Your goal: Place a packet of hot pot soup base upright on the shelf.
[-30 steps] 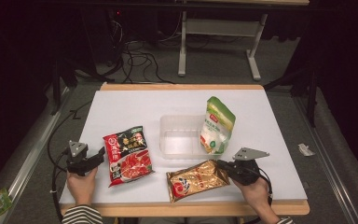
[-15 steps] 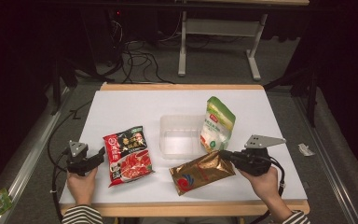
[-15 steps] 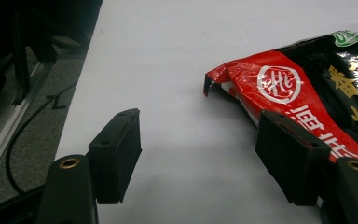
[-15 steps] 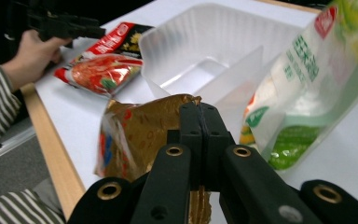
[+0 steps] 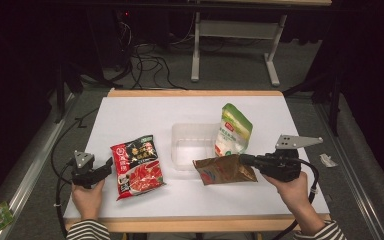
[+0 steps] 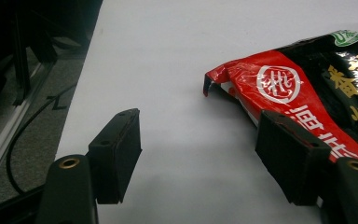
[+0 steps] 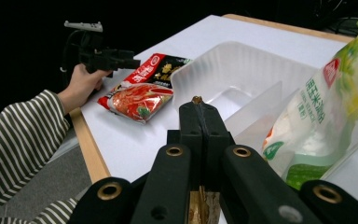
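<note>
My right gripper (image 5: pixel 245 160) is shut on the right edge of a brown foil packet (image 5: pixel 225 170), which hangs out to the left just above the table, near the front of a clear plastic tray (image 5: pixel 180 150). In the right gripper view the jaws (image 7: pixel 204 116) are pressed together with a sliver of the brown packet (image 7: pixel 198 205) between them. My left gripper (image 5: pixel 107 166) rests open at the table's front left, its jaws (image 6: pixel 200 158) wide apart beside a red and black noodle packet (image 5: pixel 137 162) (image 6: pixel 307 79), with nothing between them.
A green and white pouch (image 5: pixel 234 131) stands upright against the tray's right side (image 7: pixel 326 116). The tray (image 7: pixel 242 60) holds nothing. The white table (image 5: pixel 130 115) has bare room at the back and left. Cables and a metal frame lie on the floor beyond.
My right gripper has risen with the brown packet, lifting it off the table and carrying it slightly toward the tray. The left gripper has stayed put.
</note>
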Tool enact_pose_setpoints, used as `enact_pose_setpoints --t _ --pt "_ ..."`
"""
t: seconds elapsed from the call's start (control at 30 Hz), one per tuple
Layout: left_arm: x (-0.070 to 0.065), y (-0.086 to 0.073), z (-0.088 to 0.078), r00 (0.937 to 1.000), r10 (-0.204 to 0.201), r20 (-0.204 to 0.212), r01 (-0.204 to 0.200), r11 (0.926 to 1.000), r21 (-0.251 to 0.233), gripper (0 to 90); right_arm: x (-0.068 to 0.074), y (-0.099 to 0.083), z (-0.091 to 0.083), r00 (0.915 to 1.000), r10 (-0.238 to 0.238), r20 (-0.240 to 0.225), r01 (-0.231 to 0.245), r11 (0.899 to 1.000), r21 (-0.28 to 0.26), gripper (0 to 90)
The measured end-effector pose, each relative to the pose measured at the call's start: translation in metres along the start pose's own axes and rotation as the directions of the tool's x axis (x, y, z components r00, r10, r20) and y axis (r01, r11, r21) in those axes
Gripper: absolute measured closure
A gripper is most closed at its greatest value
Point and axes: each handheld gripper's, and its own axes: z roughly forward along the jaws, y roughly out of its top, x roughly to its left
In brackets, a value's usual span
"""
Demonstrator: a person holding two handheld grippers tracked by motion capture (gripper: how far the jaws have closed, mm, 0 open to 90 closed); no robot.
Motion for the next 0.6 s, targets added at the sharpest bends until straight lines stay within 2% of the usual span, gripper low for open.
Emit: enact_pose_setpoints --t 0.33,0.6 --pt "0.000 0.000 0.000 1.0000 -0.001 -0.001 0.001 1.0000 -0.001 31.7 0.003 0.018 -0.017 0.9996 -0.004 -0.026 0.003 0.998 -0.064 90.0" --pt "0.000 0.000 0.000 1.0000 -0.001 0.000 0.001 1.0000 -0.001 31.7 0.001 0.031 -0.025 0.9998 -0.008 -0.020 0.006 0.996 -0.092 90.0"
